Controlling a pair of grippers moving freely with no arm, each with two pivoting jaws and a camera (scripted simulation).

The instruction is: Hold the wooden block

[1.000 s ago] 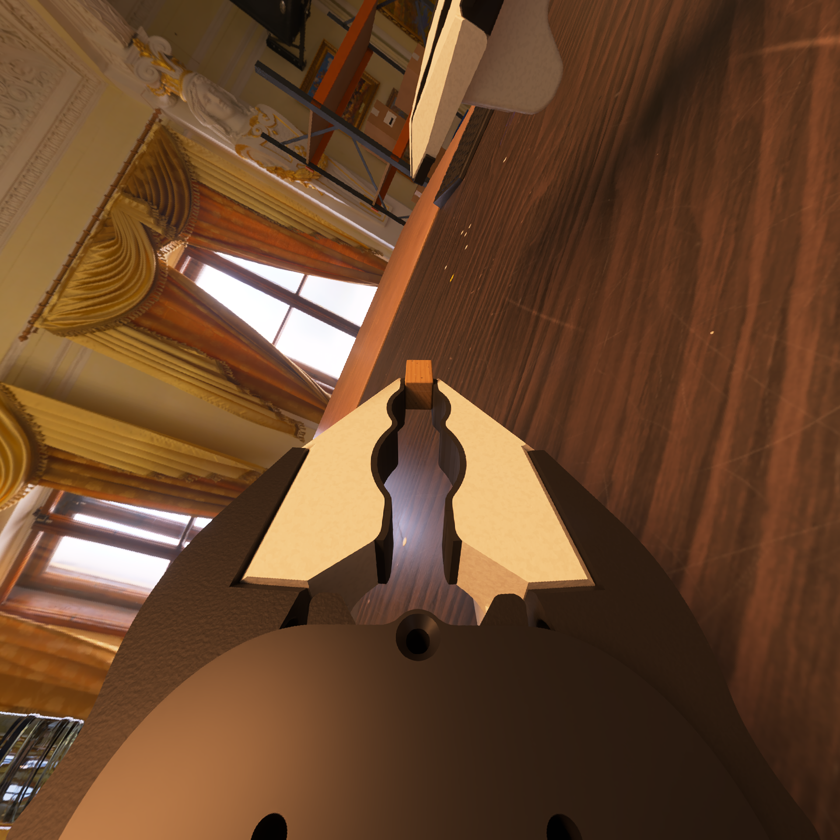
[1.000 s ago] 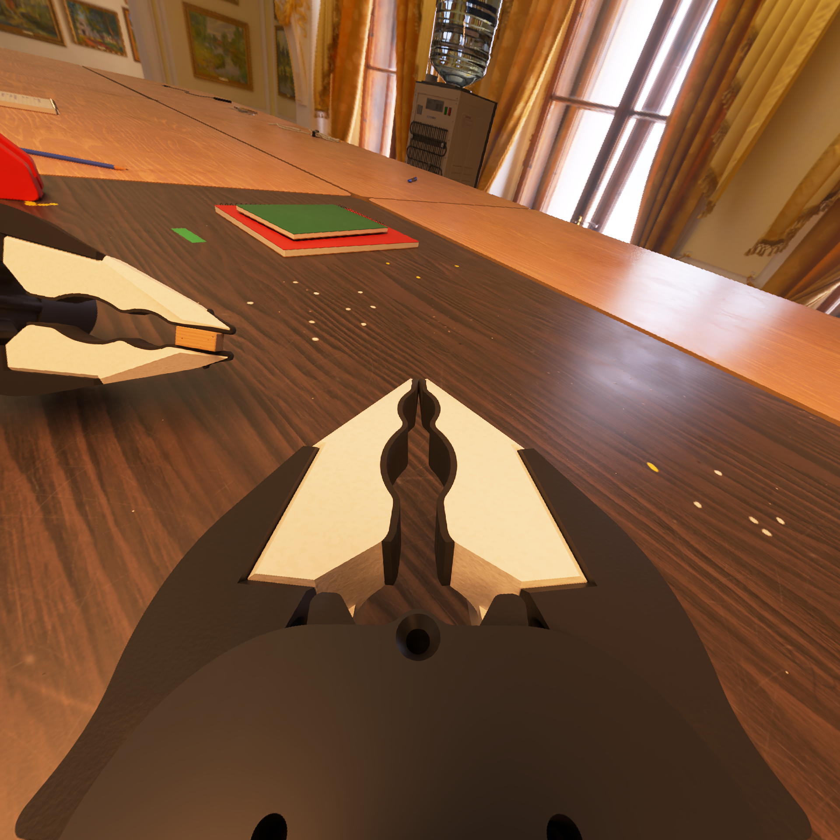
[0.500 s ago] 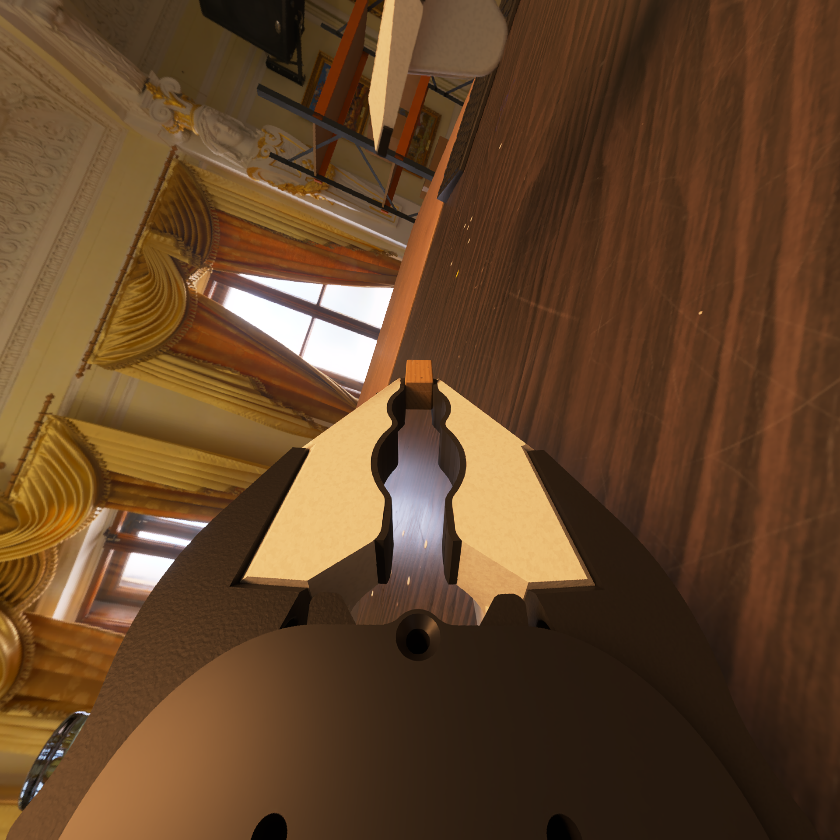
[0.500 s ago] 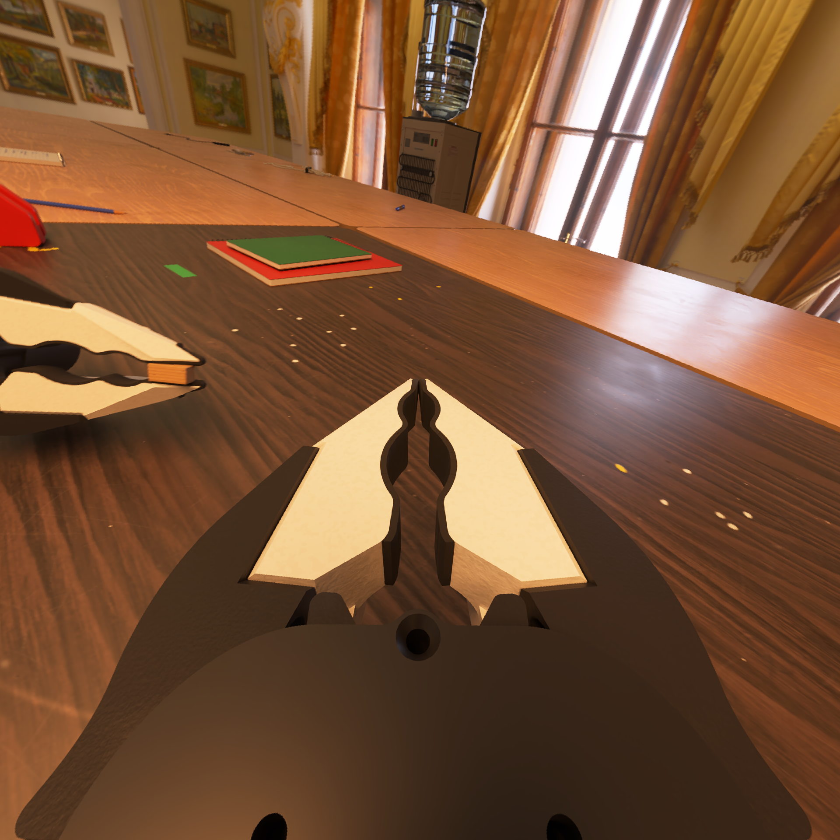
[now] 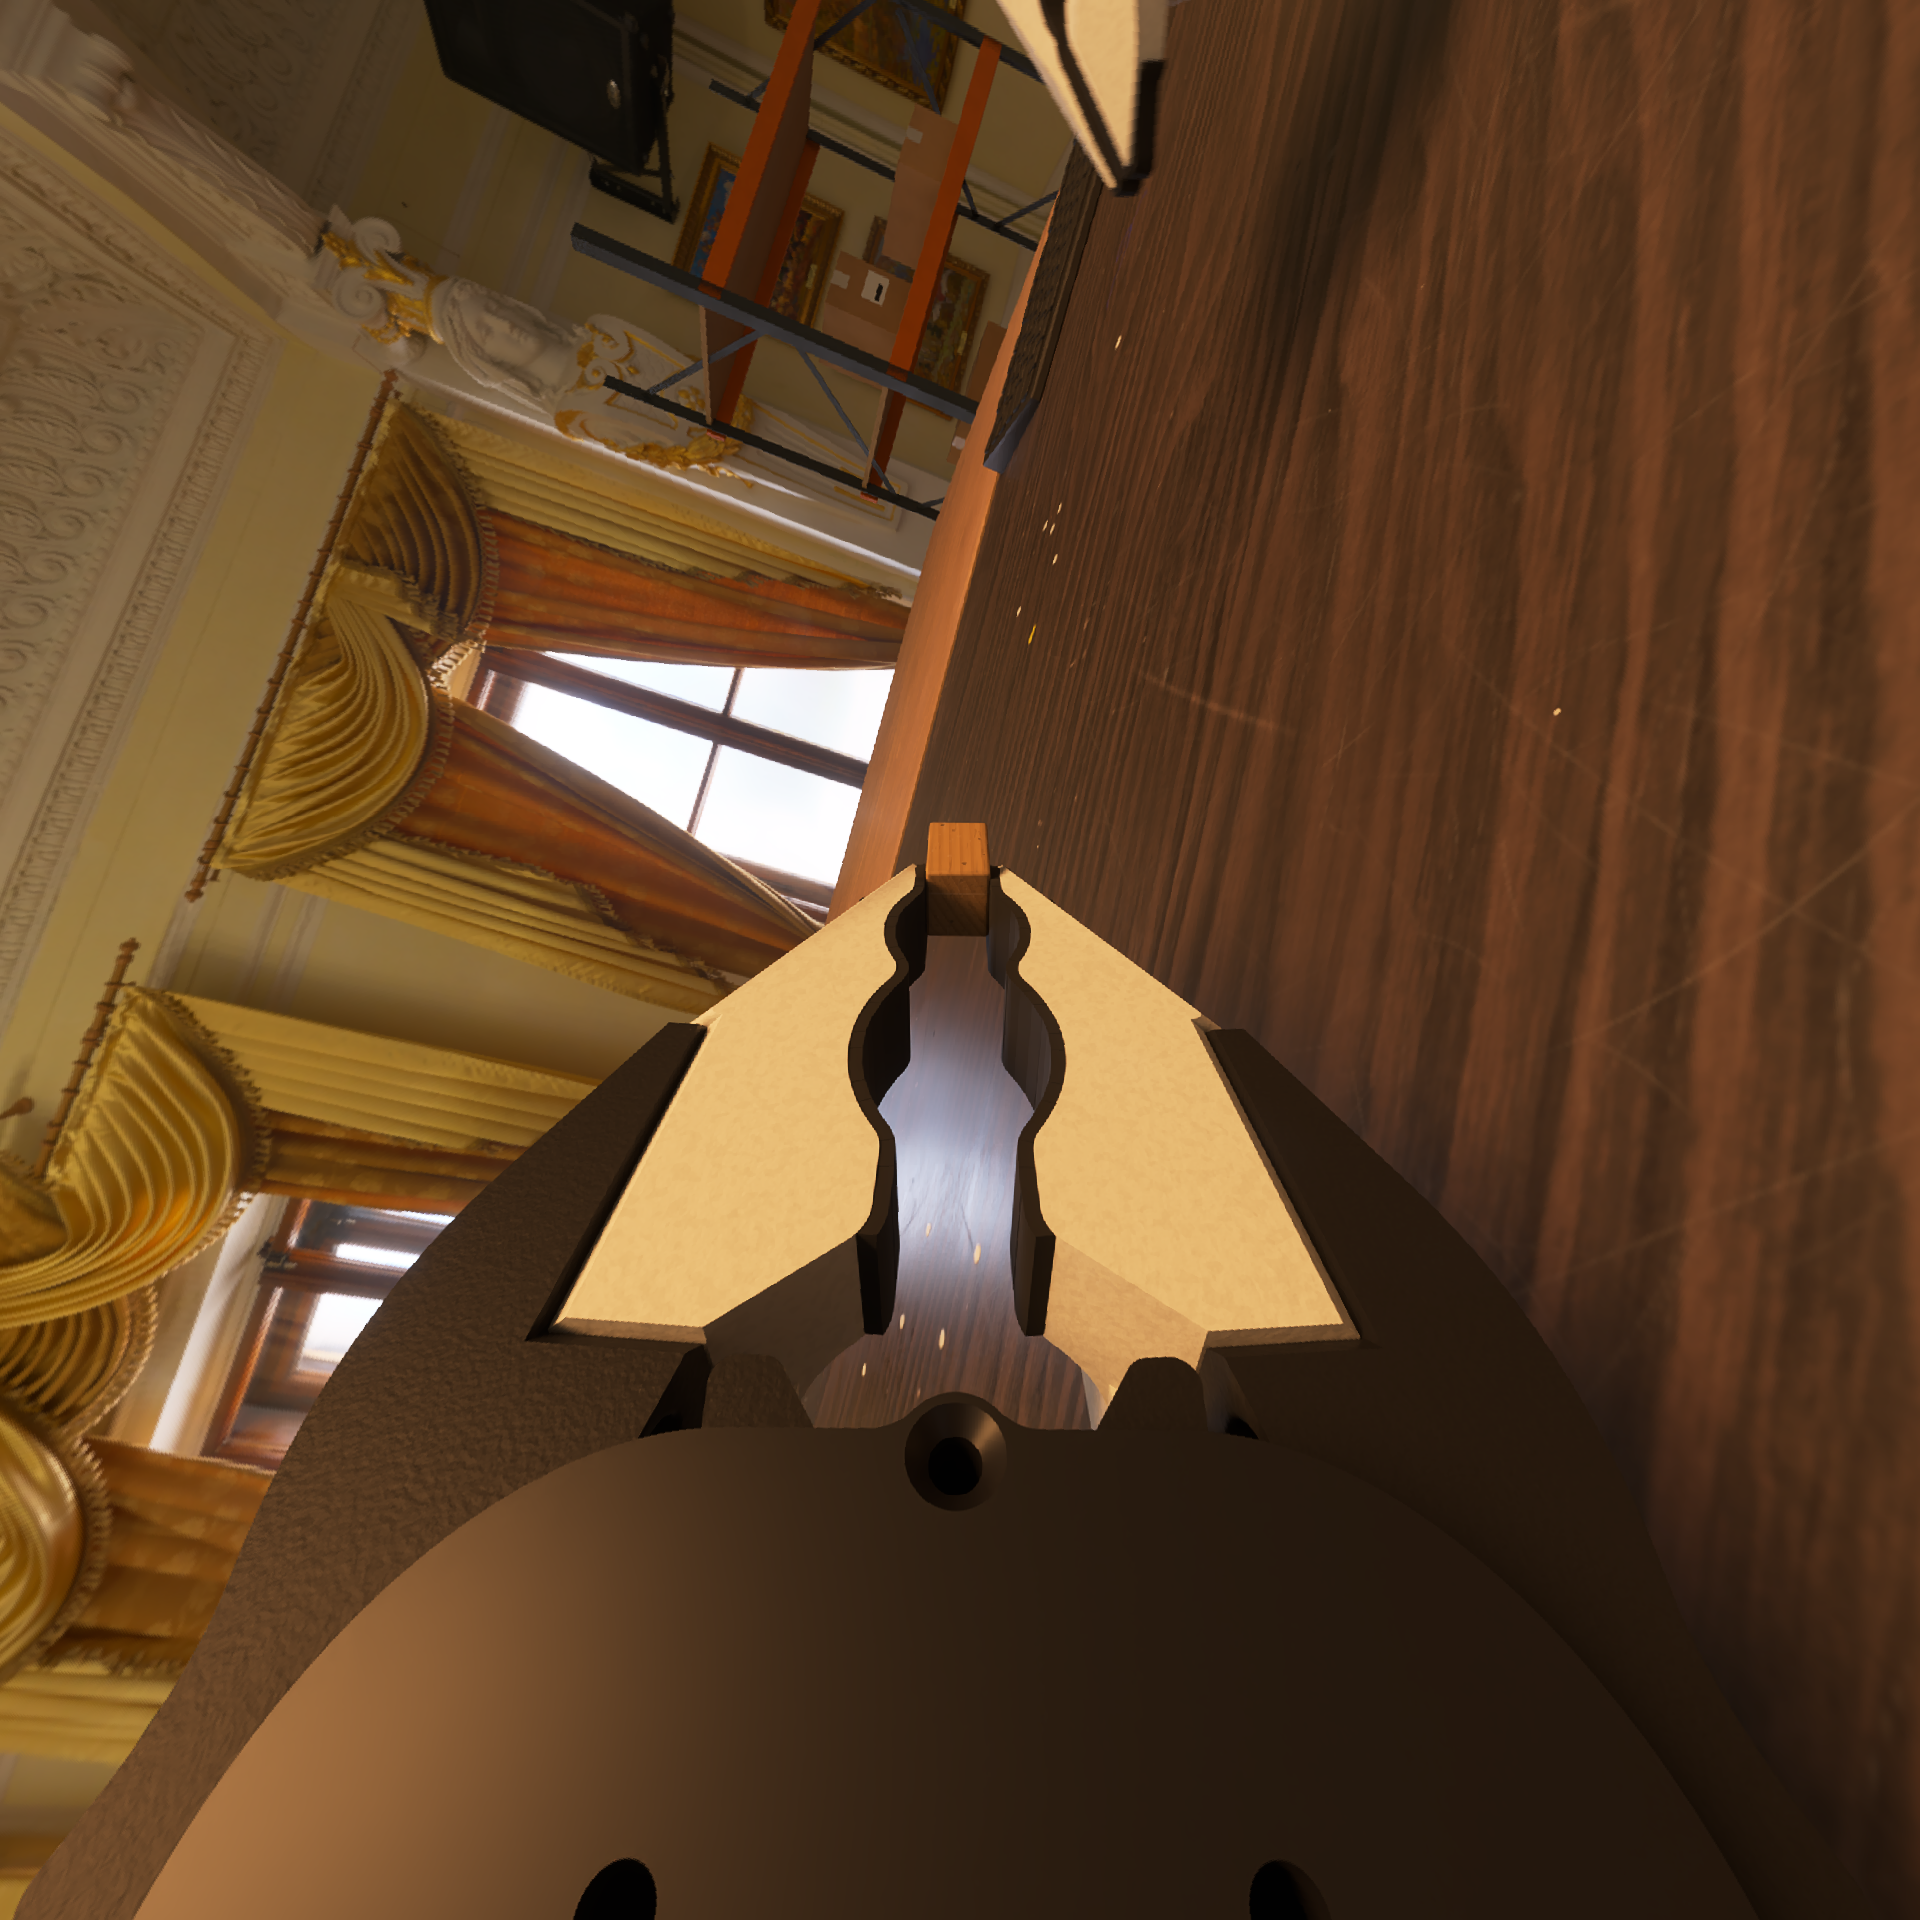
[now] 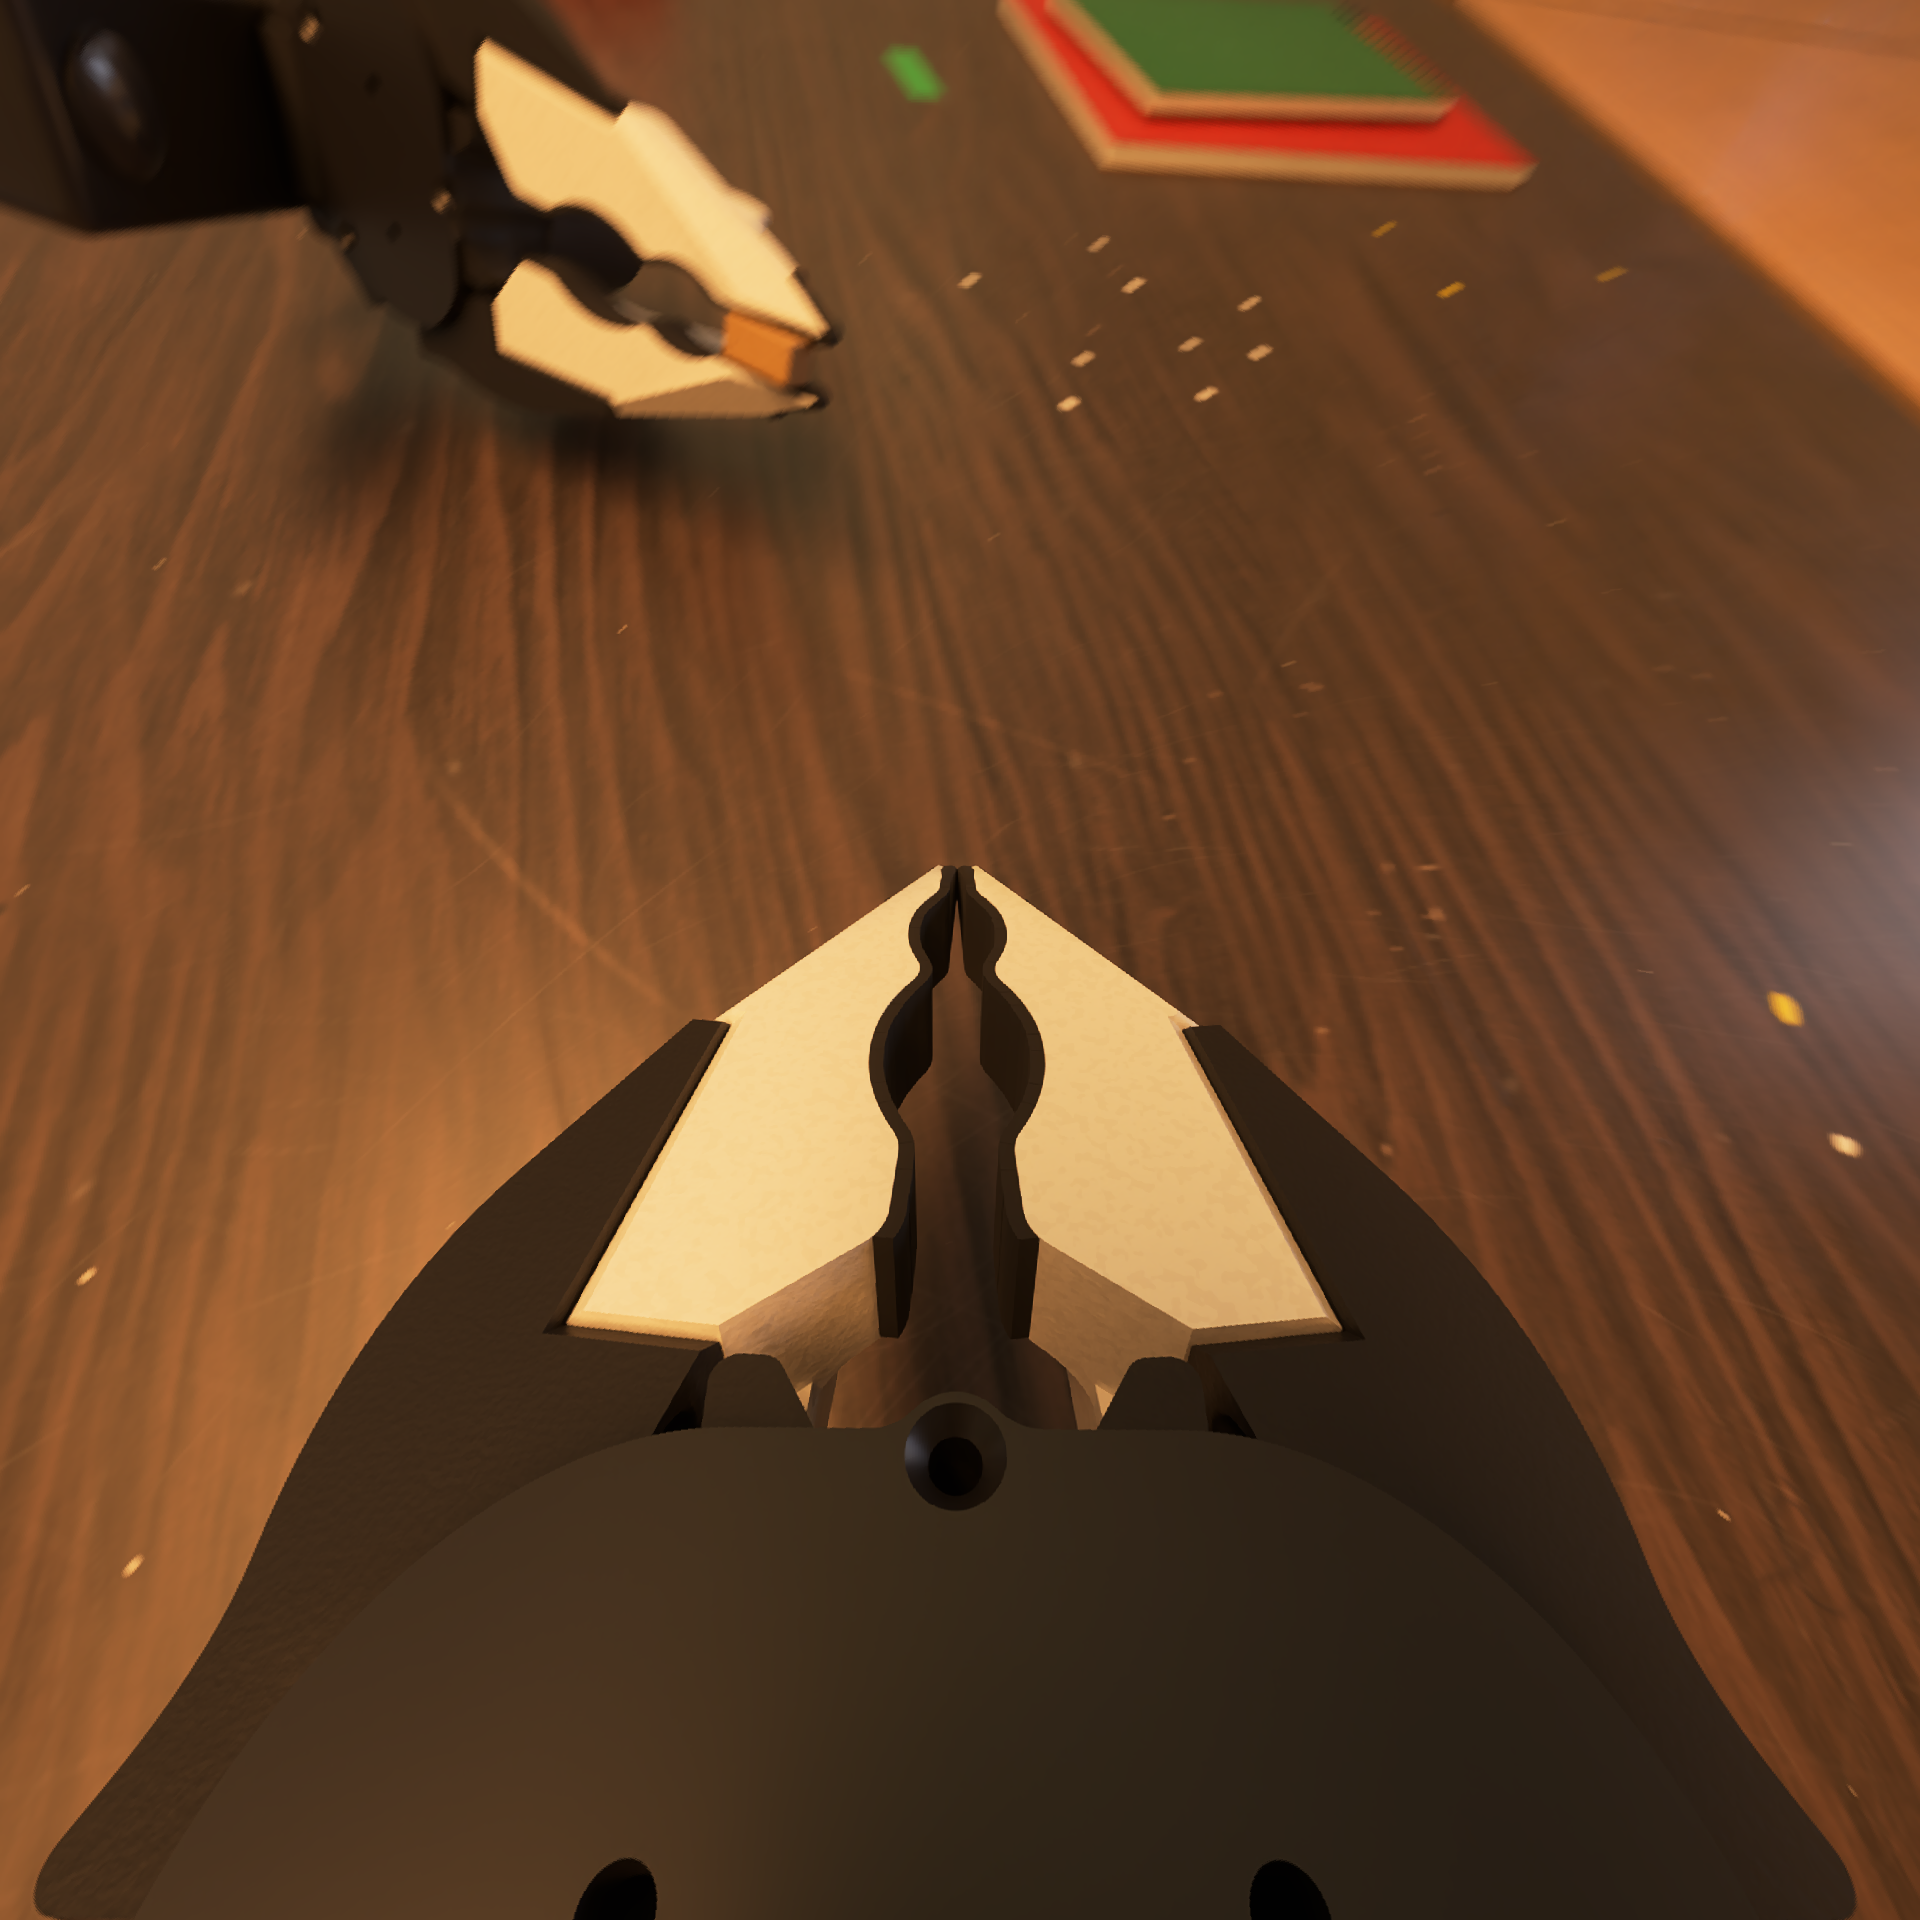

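Observation:
My left gripper (image 5: pixel 957 878) is shut on a small wooden block (image 5: pixel 956 873), pinched between its fingertips and held above the dark wooden table (image 5: pixel 1455 831). The left wrist view is rolled on its side. In the right wrist view the left gripper (image 6: pixel 800 358) shows at the upper left with the orange-brown block (image 6: pixel 762 346) in its tips, just above the table. My right gripper (image 6: pixel 957 873) is shut and empty, its tips pressed together, hovering over the table (image 6: pixel 1039 623) nearer than the left gripper and to its right.
A green board on a red board (image 6: pixel 1278 94) lies at the far right of the table, a small green tile (image 6: pixel 912 73) to its left. Small pale specks (image 6: pixel 1164 322) are scattered between. The right gripper's tip (image 5: pixel 1101 94) shows at the top of the left wrist view.
The right wrist view has tilted down toward the table, so the room is out of sight. The left gripper with the block now sits higher and more central in it.

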